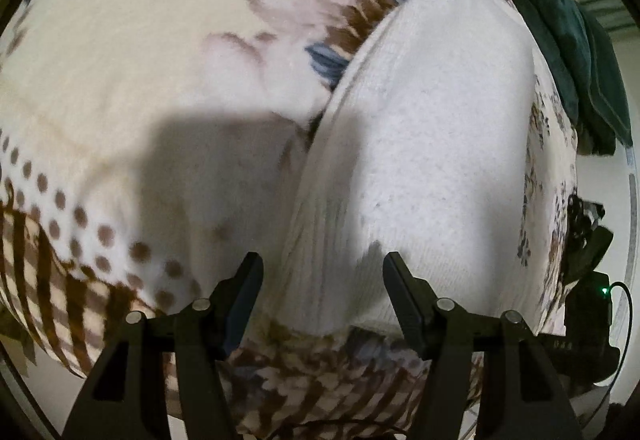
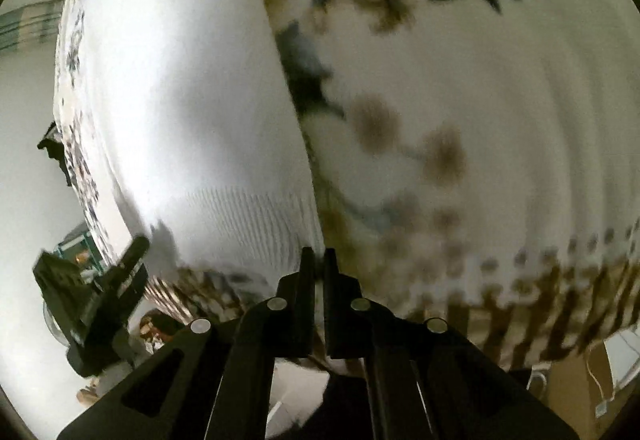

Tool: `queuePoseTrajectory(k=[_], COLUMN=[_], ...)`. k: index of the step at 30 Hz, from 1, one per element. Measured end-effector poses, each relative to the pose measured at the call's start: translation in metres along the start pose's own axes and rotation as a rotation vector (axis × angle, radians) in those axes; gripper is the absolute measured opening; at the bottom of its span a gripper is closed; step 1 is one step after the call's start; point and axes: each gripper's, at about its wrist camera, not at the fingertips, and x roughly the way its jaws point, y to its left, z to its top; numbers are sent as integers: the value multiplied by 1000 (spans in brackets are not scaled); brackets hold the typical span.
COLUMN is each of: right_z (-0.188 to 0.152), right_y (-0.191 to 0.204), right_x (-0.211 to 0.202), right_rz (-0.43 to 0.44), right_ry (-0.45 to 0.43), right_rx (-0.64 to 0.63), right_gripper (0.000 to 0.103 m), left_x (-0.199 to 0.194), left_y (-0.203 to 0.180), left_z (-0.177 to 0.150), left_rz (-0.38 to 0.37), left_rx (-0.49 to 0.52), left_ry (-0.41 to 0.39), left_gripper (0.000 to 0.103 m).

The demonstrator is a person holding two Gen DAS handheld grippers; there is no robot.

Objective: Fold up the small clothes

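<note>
A white knitted garment (image 1: 424, 144) with a ribbed hem lies flat on a floral blanket (image 1: 140, 80). My left gripper (image 1: 322, 264) is open, its fingers apart just over the ribbed hem near the garment's near edge, holding nothing. In the right wrist view the same white garment (image 2: 180, 112) fills the left half. My right gripper (image 2: 318, 260) is shut, and the ribbed hem corner seems pinched between its tips. The left gripper also shows in the right wrist view (image 2: 132, 252) at the garment's other near corner.
The blanket (image 2: 480, 120) has brown, blue and dotted patterns and covers the whole work surface. A dark green cloth pile (image 1: 568, 52) lies at its far right edge. Floor and cardboard boxes (image 2: 576, 380) show below the blanket's near edge.
</note>
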Motion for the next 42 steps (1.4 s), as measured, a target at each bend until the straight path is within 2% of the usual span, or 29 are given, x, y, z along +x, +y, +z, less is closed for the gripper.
queuePoseTrajectory(k=[2, 3, 4, 6, 9, 10, 13, 15, 16, 18, 19, 20, 21, 22, 25, 26, 29, 32, 34, 37, 39, 40, 42], right_z=[-9, -13, -14, -14, -9, -2, 6, 14, 20, 25, 27, 27, 27, 27, 29, 32, 41, 43, 42, 42, 48, 56, 75], right_y=[1, 2, 4, 6, 5, 17, 16, 23, 24, 30, 30, 29, 27, 24, 12, 7, 3, 11, 21, 30, 35, 36, 43], right_x=[-1, 2, 2, 3, 6, 11, 18, 24, 23, 20, 17, 12, 9, 6, 13, 21, 37, 39, 38, 25, 1, -15, -41], right_rz=[-14, -17, -24, -24, -37, -43, -64, -63, -69, -57, -45, -24, -5, 21, 83, 115, 212, 274, 238, 165, 148, 142, 158], right_ry=[0, 4, -3, 3, 5, 6, 16, 27, 25, 27, 27, 10, -6, -23, -16, -15, -26, -46, -38, -34, -88, -118, -175], right_rx=[1, -1, -1, 7, 29, 33, 21, -36, -49, -71, -71, -65, -60, -48, 2, 21, 23, 18, -22, -45, -36, -36, -27], right_gripper=[2, 2, 2, 2, 2, 2, 2, 4, 6, 20, 29, 51, 63, 65, 65, 68, 82, 82, 82, 81, 81, 81, 81], left_x=[2, 1, 1, -1, -17, -20, -14, -11, -12, -14, -14, -13, -11, -8, 9, 16, 34, 34, 21, -6, -23, -27, -30], left_y=[-7, -8, -10, -8, -2, 1, 13, 20, 21, 21, 21, 22, 19, 22, 22, 22, 16, 6, 2, -7, -18, -24, -40], left_z=[1, 2, 3, 5, 1, -2, -6, -4, -2, 2, 4, 8, 10, 15, 25, 28, 36, 39, 42, 57, 81, 93, 129], left_rz=[15, 19, 31, 26, 1, 9, 17, -20, -41, -68, -92, -103, -112, -139, -202, -210, -211, -175, -147, -169, -200, -214, -265], left_rx=[32, 49, 66, 68, 65, 67, 46, 22, 14, 22, 31, 36, 36, 27, 11, 13, 32, 68, 81, 76, 80, 81, 87], left_ry=[2, -1, -1, 3, -35, -39, -8, 17, 26, 27, 26, 24, 21, 16, 42, 55, 75, 75, 58, -4, -55, -67, -101], left_gripper=[55, 43, 8, 7, 6, 6, 6, 6, 8, 14, 29, 38, 54, 58, 58, 58, 58, 58, 58, 58, 60, 69, 72])
